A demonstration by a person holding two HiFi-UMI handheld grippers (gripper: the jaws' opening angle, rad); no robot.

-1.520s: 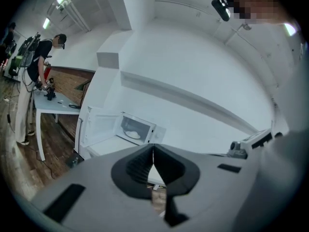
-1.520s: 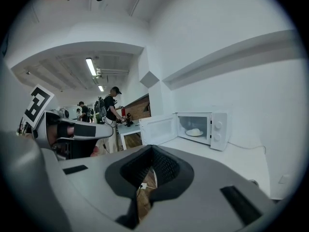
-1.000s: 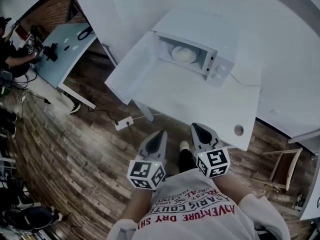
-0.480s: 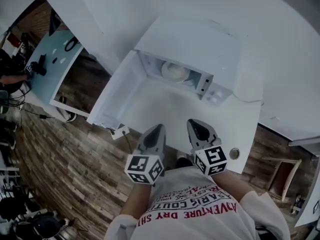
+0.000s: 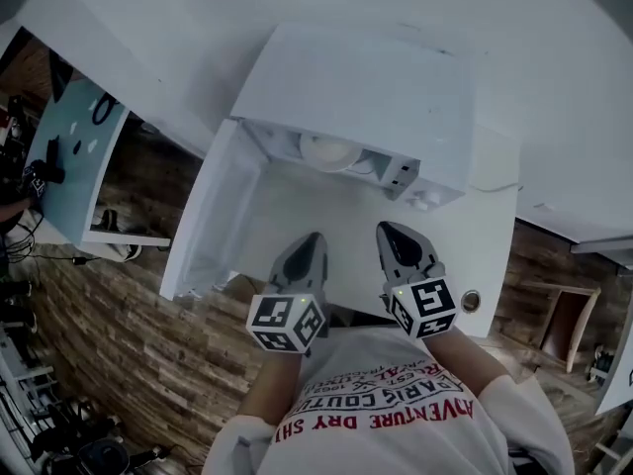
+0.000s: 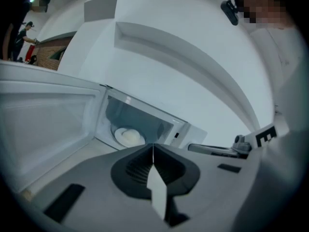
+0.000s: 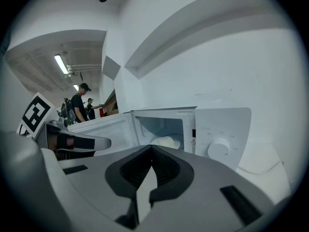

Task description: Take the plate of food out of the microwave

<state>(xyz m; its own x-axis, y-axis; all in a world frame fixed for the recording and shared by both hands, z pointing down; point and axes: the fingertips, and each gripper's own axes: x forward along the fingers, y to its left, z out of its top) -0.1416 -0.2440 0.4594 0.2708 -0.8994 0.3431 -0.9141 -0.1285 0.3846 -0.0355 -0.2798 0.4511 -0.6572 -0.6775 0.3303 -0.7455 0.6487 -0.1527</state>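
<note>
Because the microwave door point(image 5: 213, 216) stands open, the plate of food point(image 5: 329, 150) inside the microwave point(image 5: 366, 87) is reachable; you hold left gripper point(image 5: 311, 239) and right gripper point(image 5: 389, 230) before it, jaws together, empty.

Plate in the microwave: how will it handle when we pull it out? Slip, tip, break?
The plate looks white, smooth and rigid, probably ceramic, so likely slippery in a pinch and breakable if dropped. The pale food mounds above the rim, so it may slide off if the plate tilts.
</note>
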